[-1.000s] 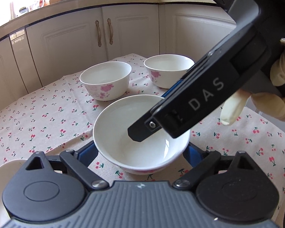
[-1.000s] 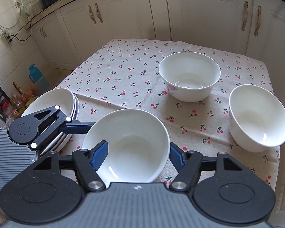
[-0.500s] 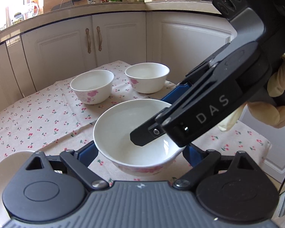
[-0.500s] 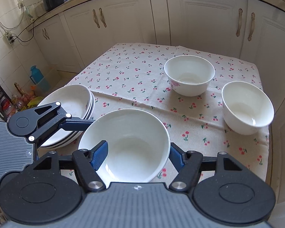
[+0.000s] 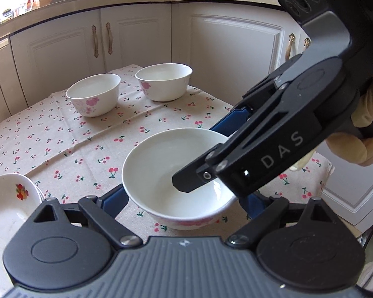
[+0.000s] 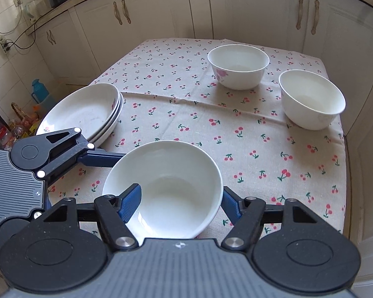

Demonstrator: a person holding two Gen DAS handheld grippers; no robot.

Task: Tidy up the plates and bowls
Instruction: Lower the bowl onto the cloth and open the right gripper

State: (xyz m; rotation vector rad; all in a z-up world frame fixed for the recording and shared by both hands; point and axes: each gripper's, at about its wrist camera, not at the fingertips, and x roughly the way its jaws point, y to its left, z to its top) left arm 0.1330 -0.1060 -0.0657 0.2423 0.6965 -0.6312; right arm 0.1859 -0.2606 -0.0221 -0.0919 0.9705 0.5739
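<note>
A white bowl with pink flowers (image 5: 161, 173) (image 6: 171, 181) is held above the cherry-print tablecloth (image 6: 211, 129). My left gripper (image 5: 184, 200) is shut on it, fingers against its outer sides. My right gripper (image 6: 180, 198) is shut on it too, left finger inside the rim, right finger outside; its body (image 5: 286, 144) reaches over the bowl. Two more white bowls (image 6: 238, 65) (image 6: 310, 99) stand at the table's far right. A stack of white plates (image 6: 87, 111) sits at the left edge, also in the left wrist view (image 5: 10, 203).
White cabinets (image 6: 256, 7) surround the table on the far sides. The table's right edge (image 6: 343, 149) drops off close to the bowls. Floor clutter and a blue bottle (image 6: 38, 90) lie to the left.
Both grippers and the held bowl rose and pulled back from the far bowls. The plate stack came more into view on the left.
</note>
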